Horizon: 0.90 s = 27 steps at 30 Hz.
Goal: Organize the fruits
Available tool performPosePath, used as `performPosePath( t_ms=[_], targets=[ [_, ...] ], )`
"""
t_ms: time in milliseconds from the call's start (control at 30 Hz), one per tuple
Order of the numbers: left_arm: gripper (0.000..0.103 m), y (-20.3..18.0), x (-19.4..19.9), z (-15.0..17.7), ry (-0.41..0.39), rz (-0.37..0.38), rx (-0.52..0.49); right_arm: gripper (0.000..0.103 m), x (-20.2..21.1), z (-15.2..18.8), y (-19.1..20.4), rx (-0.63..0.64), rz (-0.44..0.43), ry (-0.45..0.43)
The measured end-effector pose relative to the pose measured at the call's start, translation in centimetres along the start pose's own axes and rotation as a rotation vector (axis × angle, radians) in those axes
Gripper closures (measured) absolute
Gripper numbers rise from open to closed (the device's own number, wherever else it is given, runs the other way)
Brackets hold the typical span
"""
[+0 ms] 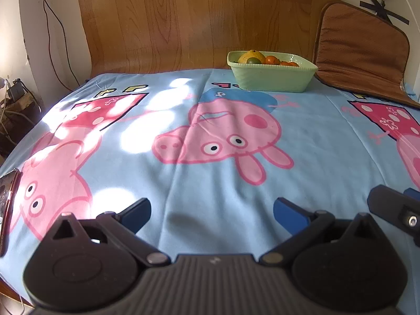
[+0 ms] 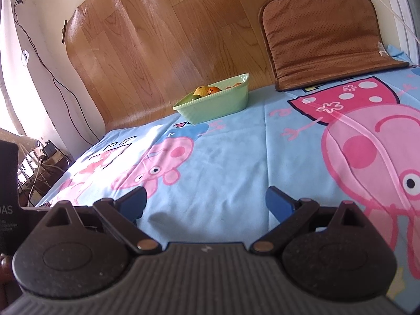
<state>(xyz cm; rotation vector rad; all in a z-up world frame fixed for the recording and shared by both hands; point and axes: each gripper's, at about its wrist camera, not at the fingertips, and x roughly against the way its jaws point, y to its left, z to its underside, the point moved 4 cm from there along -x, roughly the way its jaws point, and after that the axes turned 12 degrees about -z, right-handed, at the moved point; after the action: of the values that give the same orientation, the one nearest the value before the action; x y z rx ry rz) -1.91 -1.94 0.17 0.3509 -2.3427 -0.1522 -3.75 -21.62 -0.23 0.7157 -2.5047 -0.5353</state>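
Note:
A pale green rectangular dish (image 1: 273,78) (image 2: 210,105) stands at the far edge of the blue cartoon-print cloth (image 1: 215,183) (image 2: 223,157). Inside it lie a large yellow fruit (image 1: 251,55) (image 2: 201,90), a small green fruit (image 1: 253,60) and orange fruits (image 1: 271,59) (image 2: 215,89). My left gripper (image 1: 212,214) hovers low over the near part of the cloth, open and empty, far from the dish. My right gripper (image 2: 206,203) is likewise open and empty over the near cloth. Part of the right gripper's body (image 1: 393,210) shows at the right edge of the left wrist view.
A brown cushion (image 1: 362,50) (image 2: 328,44) leans against the wall to the right of the dish. A wood-grain sheet (image 1: 197,21) (image 2: 162,39) covers the wall behind. A shiny dark object (image 1: 8,204) sits at the cloth's left edge. Cables and clutter (image 2: 39,162) lie beyond the left side.

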Motion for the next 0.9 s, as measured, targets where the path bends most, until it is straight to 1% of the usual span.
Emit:
performPosePath(
  t_ms=[300, 900],
  targets=[
    [0.0, 0.41, -0.13, -0.14, 0.01, 0.01, 0.031, 0.004, -0.16, 0.14, 0.01, -0.002, 0.007, 0.005],
    [0.0, 0.51, -0.23, 0.05, 0.011, 0.006, 0.032, 0.004, -0.39, 0.29, 0.09, 0.001, 0.008, 0.012]
  ],
)
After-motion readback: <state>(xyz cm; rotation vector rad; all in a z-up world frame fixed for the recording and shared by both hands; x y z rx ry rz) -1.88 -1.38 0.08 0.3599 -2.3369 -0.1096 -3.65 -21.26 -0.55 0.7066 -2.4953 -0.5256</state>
